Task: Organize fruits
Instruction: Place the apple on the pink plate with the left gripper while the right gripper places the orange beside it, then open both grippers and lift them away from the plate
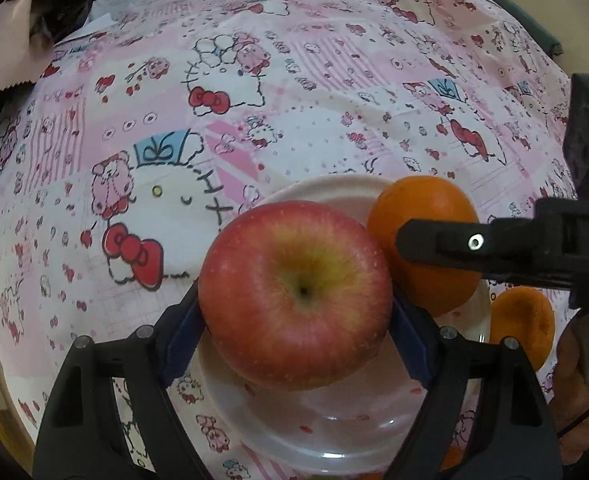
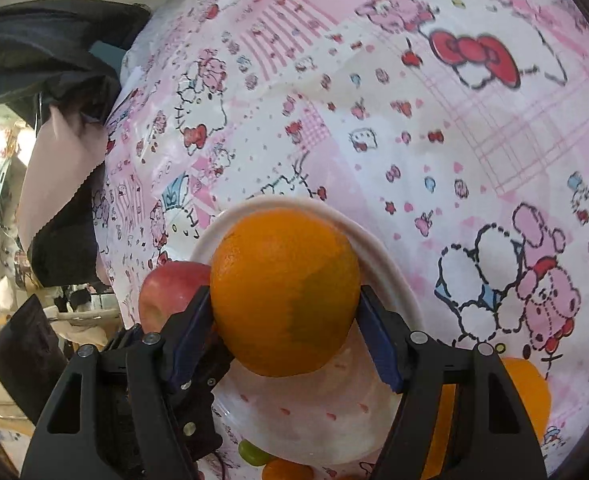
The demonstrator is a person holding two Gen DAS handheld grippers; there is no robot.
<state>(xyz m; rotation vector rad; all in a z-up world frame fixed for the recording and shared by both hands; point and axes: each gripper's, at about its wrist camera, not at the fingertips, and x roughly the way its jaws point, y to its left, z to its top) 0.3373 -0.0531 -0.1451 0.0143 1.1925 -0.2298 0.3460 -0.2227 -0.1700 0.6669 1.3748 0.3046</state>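
Left gripper (image 1: pixel 296 312) clamps smooth red apple (image 1: pixel 294 294); right gripper (image 2: pixel 284 320) clamps dimpled round orange (image 2: pixel 284 290), both above translucent bowl (image 1: pixel 326 432).

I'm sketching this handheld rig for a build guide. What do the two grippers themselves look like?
Both look alike. The left gripper has two black, angular plastic fingers with open cut-outs and round silver screw heads, each lined inside with a blue pad. The right gripper shows the same black frame, silver screws and blue pads. Its black side carries a white letter in the left wrist view.
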